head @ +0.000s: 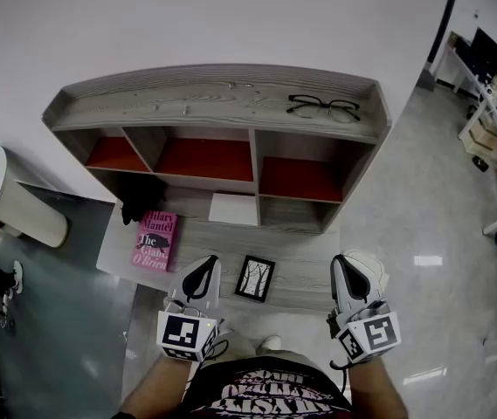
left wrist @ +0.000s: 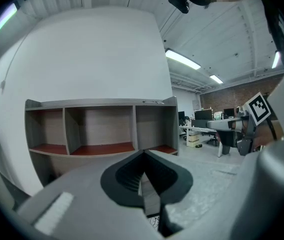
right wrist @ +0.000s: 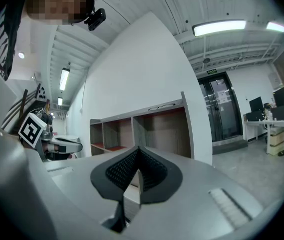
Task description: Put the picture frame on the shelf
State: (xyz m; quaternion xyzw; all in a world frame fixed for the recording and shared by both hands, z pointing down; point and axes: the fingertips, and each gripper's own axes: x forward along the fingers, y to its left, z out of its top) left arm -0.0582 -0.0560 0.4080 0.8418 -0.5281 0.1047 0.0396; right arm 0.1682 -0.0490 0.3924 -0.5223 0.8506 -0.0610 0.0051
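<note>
Frame [head: 255, 278]: flat on the desk [head: 305, 264], before the shelf [head: 222, 103], between the grippers; untouched
Left gripper [head: 203, 271]: jaws together, empty; just beside the frame
Right gripper [head: 345, 271]: jaws together, empty; further off
Step, as judged: jaws to be opened first; one frame edge to be pinched squarely; an empty compartment to be chosen

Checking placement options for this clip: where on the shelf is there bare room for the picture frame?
The left compartment, middle compartment and right compartment, all red-floored, look bare. The shelf top is free left of the glasses. The desk below is more crowded: book, white sheet, picture frame.
</note>
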